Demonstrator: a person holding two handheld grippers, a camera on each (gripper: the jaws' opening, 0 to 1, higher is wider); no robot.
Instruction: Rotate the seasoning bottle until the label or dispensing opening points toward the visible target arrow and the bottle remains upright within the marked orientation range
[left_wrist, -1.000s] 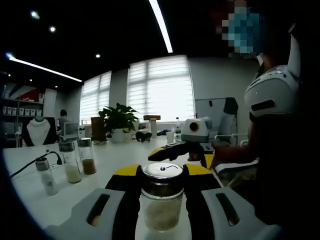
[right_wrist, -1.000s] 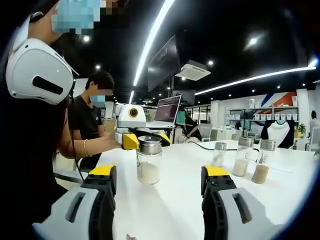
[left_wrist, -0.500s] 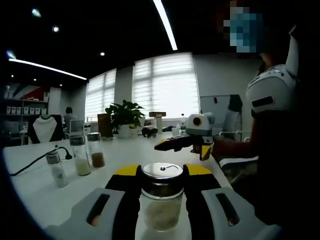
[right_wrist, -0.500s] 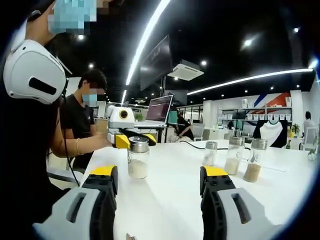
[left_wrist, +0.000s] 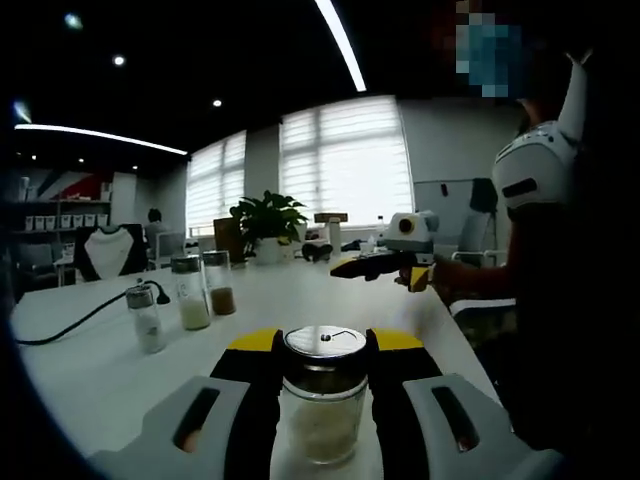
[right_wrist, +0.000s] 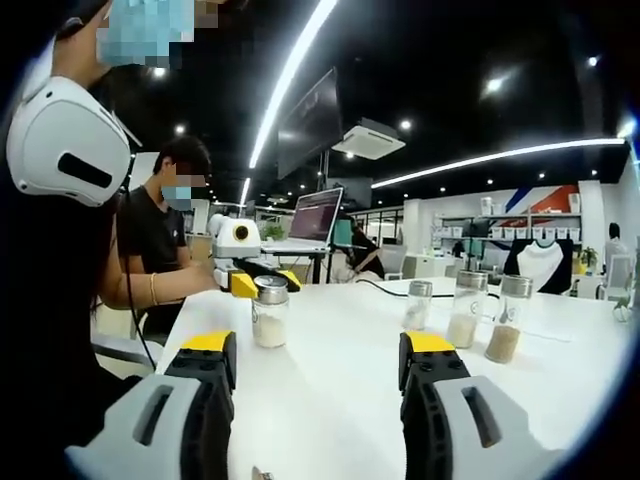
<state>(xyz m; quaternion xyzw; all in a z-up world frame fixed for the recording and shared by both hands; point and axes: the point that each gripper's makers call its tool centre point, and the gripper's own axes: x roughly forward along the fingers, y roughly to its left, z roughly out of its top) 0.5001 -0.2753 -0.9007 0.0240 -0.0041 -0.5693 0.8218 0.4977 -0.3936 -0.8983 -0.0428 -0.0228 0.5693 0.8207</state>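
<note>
I see left hand-held gripper (left_wrist: 322, 375) clamping clear glass seasoning bottle with metal lid (left_wrist: 322, 395), base cut off at 6 o'clock; right hand-held gripper (right_wrist: 315, 360) wide, empty above white table (right_wrist: 330, 385).

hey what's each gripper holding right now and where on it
The left gripper is shut on the seasoning bottle, its jaws clamping the sides just below the metal lid. The right gripper is open and holds nothing.
</note>
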